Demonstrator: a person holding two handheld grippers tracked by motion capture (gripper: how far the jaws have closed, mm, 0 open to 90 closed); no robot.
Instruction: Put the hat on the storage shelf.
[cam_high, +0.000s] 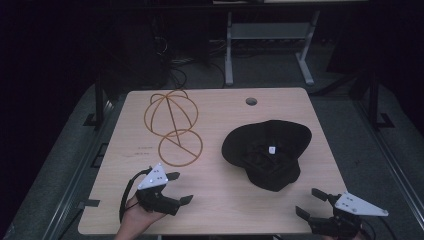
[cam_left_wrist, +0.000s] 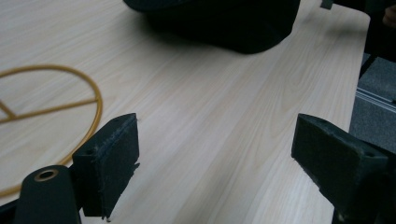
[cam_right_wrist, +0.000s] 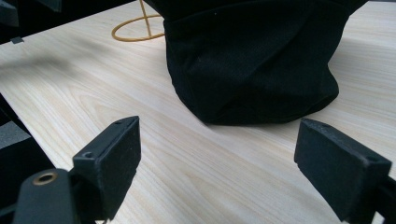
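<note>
A black fabric hat (cam_high: 267, 150) lies upside down on the right half of the light wooden table (cam_high: 220, 210), with a small white tag (cam_high: 271, 149) inside it. A golden wire hat stand (cam_high: 172, 127) sits at the back left, its ring base flat on the table. My left gripper (cam_high: 179, 187) hovers open near the front left, just in front of the ring base (cam_left_wrist: 51, 107). At the front right edge my right gripper (cam_high: 310, 202) is open, below the hat (cam_right_wrist: 252, 60). Nothing is between either pair of jaws.
A round cable hole (cam_high: 251, 101) sits in the table's back edge. Behind the table stands a grey metal frame (cam_high: 270, 40) on a dark floor. Bare wood lies between the two grippers.
</note>
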